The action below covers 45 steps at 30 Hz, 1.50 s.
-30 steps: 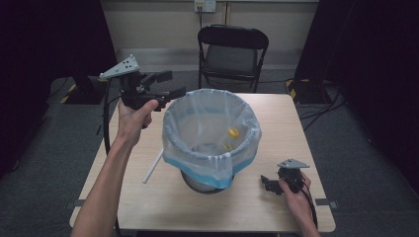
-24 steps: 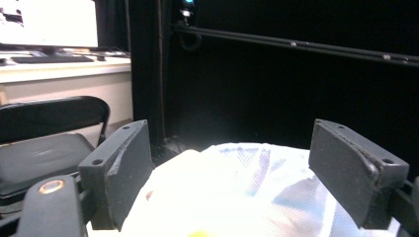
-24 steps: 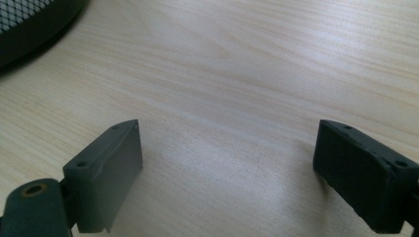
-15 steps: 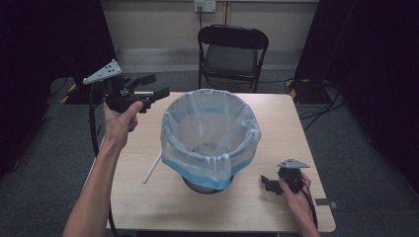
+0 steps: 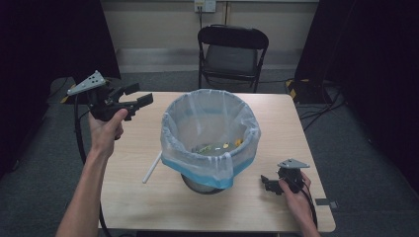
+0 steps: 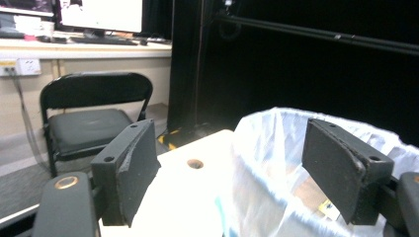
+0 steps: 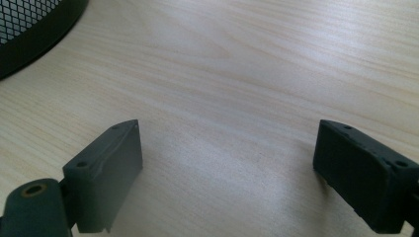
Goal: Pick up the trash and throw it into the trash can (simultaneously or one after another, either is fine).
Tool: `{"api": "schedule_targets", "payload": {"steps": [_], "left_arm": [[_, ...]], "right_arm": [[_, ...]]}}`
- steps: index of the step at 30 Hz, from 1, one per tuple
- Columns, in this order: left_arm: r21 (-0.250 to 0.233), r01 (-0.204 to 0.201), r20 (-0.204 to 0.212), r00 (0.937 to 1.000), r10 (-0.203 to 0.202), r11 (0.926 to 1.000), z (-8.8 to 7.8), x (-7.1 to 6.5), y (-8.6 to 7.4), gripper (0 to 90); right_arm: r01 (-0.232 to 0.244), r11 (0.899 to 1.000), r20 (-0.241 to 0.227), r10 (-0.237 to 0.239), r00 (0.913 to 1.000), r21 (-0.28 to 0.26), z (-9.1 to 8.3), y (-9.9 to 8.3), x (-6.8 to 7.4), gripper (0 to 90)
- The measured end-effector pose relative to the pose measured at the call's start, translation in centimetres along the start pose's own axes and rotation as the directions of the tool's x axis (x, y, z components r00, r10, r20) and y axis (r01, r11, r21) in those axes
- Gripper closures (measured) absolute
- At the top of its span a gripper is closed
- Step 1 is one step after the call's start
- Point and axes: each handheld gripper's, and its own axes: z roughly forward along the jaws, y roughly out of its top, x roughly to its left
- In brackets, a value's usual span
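Left gripper [image 5: 141, 102] is held in the air over the left end of the table [image 5: 148, 207], pointing across toward the bin [image 5: 210, 133]. Its jaws stand wide apart with nothing between them, though they have just been closing a little. From the left gripper view the two black pads frame the near side of the white bag [image 6: 276, 163] that lines the bin, and the gripper sits near the bag without touching it. The bag is folded over the rim, with a blue band hanging below. A few small yellow scraps [image 5: 225, 145] lie at the bottom of the bin. A white stick [image 5: 151, 168] lies flat on the table just left of the bin's base.

Right gripper [image 5: 266, 183] rests low at the right front of the table, near the bin's dark mesh foot [image 7: 29, 29]. Its jaws are also spread wide, with bare wood between them. A black folding chair [image 5: 232, 54] stands behind the table.
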Motion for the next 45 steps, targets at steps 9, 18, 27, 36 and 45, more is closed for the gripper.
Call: {"api": "schedule_targets", "payload": {"steps": [9,18,27,36,45], "left_arm": [[0.041,0.05,-0.08,0.9957,-0.046,0.9979,-1.7,1.4,-2.9,24.1],[0.1,0.072,-0.157,0.986,-0.055,0.9924,-2.8,2.4,-6.4,21.2],[0.223,0.117,-0.205,0.9762,-0.071,0.9678,-3.8,3.4,-11.5,22.1],[0.366,0.143,-0.236,0.9702,-0.057,0.9196,-3.2,3.2,-16.5,25.1],[0.512,0.143,-0.182,0.9817,-0.056,0.8471,-1.8,2.4,-19.7,33.1]], "right_arm": [[-0.001,1.0,0.0,0.001,1.0,0.0,0.0,0.0,0.0,10.7],[0.0,1.0,0.0,0.0,1.0,0.0,0.0,0.0,0.0,10.7],[0.0,1.0,0.0,0.0,1.0,0.0,0.0,0.0,0.0,10.7],[0.0,1.0,0.001,0.0,1.0,0.0,0.0,0.0,0.0,10.7],[0.0,1.0,0.0,0.0,1.0,0.0,0.0,0.0,0.0,10.7]]}}
